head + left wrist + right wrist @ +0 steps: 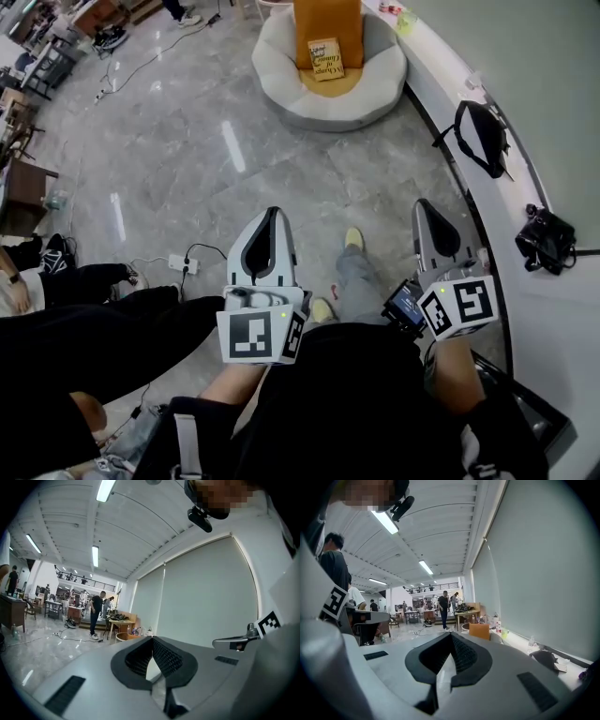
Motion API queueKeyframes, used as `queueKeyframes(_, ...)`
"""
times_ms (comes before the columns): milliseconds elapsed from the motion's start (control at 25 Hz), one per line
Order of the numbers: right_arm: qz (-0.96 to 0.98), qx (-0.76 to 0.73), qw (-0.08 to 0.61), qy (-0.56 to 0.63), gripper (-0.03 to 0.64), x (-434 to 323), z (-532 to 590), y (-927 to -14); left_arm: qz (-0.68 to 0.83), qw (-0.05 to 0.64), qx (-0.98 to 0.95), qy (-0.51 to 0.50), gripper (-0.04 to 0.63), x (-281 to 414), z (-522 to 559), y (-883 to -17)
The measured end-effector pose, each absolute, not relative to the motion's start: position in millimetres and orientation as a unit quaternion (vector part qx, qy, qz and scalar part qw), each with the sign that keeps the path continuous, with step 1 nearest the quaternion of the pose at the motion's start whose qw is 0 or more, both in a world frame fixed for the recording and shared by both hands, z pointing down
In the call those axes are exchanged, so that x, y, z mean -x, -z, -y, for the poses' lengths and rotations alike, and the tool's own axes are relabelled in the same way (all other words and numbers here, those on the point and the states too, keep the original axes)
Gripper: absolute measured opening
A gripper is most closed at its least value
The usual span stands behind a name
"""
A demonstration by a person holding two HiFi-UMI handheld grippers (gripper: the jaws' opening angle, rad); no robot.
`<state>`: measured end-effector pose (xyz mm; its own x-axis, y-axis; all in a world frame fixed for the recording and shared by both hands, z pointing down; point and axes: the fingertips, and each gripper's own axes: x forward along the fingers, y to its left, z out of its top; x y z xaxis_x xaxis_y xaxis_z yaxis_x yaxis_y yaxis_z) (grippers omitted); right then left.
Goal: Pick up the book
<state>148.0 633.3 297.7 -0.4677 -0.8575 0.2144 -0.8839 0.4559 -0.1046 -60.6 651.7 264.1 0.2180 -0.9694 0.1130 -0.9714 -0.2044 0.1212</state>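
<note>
Grey left tool (272, 216) and right tool (423, 206), both clenched empty, hang well apart from the yellow paperback book (325, 58).

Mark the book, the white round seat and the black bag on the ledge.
book (325, 58): head view, middle of its yellow cover.
white round seat (274, 80): head view, its left rim.
black bag (484, 134): head view, middle of its body.

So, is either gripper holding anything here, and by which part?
Nothing. The left gripper and right gripper are both shut and empty; the book lies untouched on the orange cushion ahead.
</note>
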Motion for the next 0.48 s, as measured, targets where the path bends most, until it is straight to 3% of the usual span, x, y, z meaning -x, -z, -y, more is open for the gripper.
queueKeyframes(480, 0.853, -0.506, 0.077, -0.101, 0.009, -145, -584, -301, 0.632, 0.083, -0.77, -0.013, 0.012, 60, -605, -275)
